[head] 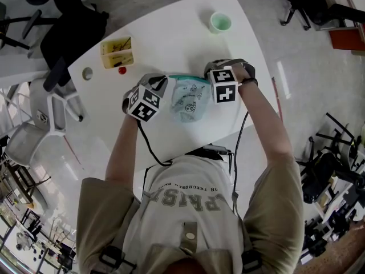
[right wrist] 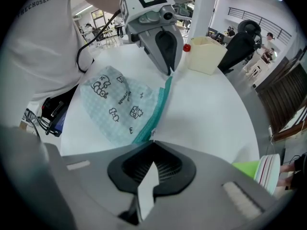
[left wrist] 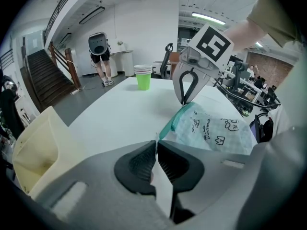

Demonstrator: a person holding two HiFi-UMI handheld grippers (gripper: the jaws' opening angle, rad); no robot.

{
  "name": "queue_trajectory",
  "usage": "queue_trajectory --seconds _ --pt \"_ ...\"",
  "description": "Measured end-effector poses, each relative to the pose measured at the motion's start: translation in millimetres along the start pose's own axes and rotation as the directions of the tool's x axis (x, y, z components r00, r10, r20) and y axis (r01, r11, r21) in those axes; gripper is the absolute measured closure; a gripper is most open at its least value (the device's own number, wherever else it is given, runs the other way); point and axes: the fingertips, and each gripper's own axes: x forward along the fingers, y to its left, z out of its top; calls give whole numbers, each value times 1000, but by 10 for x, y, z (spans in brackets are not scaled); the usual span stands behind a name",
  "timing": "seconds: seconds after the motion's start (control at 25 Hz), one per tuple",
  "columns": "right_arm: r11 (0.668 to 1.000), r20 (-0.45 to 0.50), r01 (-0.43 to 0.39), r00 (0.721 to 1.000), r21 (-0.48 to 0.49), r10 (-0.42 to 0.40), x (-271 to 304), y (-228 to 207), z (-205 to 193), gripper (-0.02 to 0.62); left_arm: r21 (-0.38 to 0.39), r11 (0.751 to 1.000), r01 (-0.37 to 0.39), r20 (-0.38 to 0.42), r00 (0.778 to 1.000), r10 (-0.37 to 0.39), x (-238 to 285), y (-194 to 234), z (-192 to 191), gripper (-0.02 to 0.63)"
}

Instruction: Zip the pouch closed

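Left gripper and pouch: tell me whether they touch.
Touching. The right gripper view shows the left gripper with its tips shut on the end of the pouch, right at its teal zipper edge; no gap shows.

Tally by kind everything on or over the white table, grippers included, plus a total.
pouch: 1
stack of cups: 1
cream box: 1
small red object: 1
grippers: 2 (left gripper, right gripper, each with jaws shut at one end of the pouch's zipper)
Total: 6
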Motion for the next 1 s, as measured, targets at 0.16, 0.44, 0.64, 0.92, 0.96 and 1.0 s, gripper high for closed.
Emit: queue_trajectory --seconds 0.16,0.44,0.64,0.92,0.96,1.0 --pt "1000 -4 -1 1000 3 1 -12 17 -24 595 -5 1000 0 -1 1000 0 -5 -2 -28 581" --pt "1000 -29 -5 1000 1 5 -27 61 -136 595 -16 1000 -26 -14 1000 25 -49 51 -88 581" --pt "999 -12 -5 1000 36 6 -51 57 -161 595 -31 999 -19 -19 1000 19 -75 79 -183 581" --pt "999 -17 -7 1000 47 8 -33 52 -198 595 -36 999 -28 -27 999 27 -44 72 -173 581" --pt "999 -19 -8 1000 49 9 -28 49 -201 595 -37 999 -28 -28 999 27 -38 76 -175 581" --pt "999 -20 -10 1000 51 11 -19 46 -201 595 -38 999 -29 -29 999 27 -30 79 -181 581"
